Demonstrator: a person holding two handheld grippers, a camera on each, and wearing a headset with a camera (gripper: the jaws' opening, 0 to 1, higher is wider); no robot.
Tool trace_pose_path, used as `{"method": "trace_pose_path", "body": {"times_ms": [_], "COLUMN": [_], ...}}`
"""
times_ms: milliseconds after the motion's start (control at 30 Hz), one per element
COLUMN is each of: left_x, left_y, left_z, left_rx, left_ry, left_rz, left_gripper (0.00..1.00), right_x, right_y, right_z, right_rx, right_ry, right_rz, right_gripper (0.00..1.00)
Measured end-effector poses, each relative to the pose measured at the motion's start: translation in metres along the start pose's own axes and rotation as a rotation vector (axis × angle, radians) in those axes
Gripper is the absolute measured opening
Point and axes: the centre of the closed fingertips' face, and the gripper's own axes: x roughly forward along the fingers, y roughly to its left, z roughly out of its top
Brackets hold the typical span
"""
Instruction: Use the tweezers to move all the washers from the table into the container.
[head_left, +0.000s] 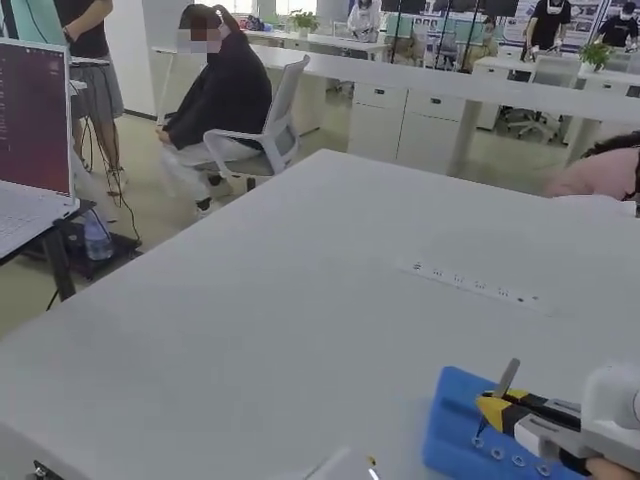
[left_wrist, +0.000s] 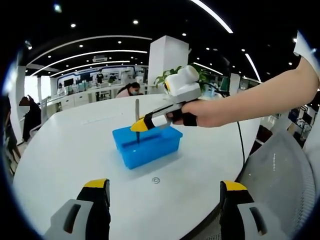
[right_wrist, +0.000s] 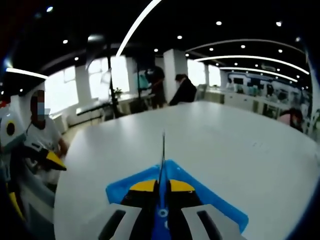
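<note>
A blue container (head_left: 455, 420) sits on the white table (head_left: 300, 330) at the lower right, with several small washers (head_left: 497, 453) lying inside it. My right gripper (head_left: 492, 405) hangs over it, shut on the metal tweezers (head_left: 505, 380). In the left gripper view the tweezers (left_wrist: 137, 112) point down into the container (left_wrist: 145, 145), held by the right gripper (left_wrist: 140, 125) in a hand. One washer (left_wrist: 156, 180) lies on the table in front of the container. My left gripper (left_wrist: 165, 200) stands wide open, nearer than that washer, with nothing between its jaws. The right gripper view looks along the tweezers (right_wrist: 163, 155) over the container (right_wrist: 200, 195).
A power strip (head_left: 470, 283) is set into the table beyond the container. A laptop (head_left: 30, 130) stands on a side table at far left. A person sits on a chair (head_left: 250, 140) behind the table. A pink sleeve (head_left: 600, 170) rests at the right edge.
</note>
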Motion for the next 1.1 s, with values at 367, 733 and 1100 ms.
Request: {"method": "trace_pose_path", "body": {"times_ms": [367, 733, 1100], "left_x": [0.001, 0.002, 0.001], "left_y": [-0.002, -0.003, -0.004], "left_z": [-0.001, -0.002, -0.003], "left_rx": [0.004, 0.009, 0.009], "left_ry": [0.004, 0.011, 0.014], "left_rz": [-0.011, -0.019, -0.022], "left_gripper": [0.92, 0.92, 0.92], "right_x": [-0.028, -0.040, -0.029], "right_y": [0.032, 0.076, 0.100], "right_z": [0.035, 0.026, -0.018], "right_rx": [0.029, -0.032, 0.082], "right_ry": [-0.098, -0.069, -0.005], "right_rz": [0.036, 0.103, 0.159], "right_gripper": [0.05, 0.04, 0.05]}}
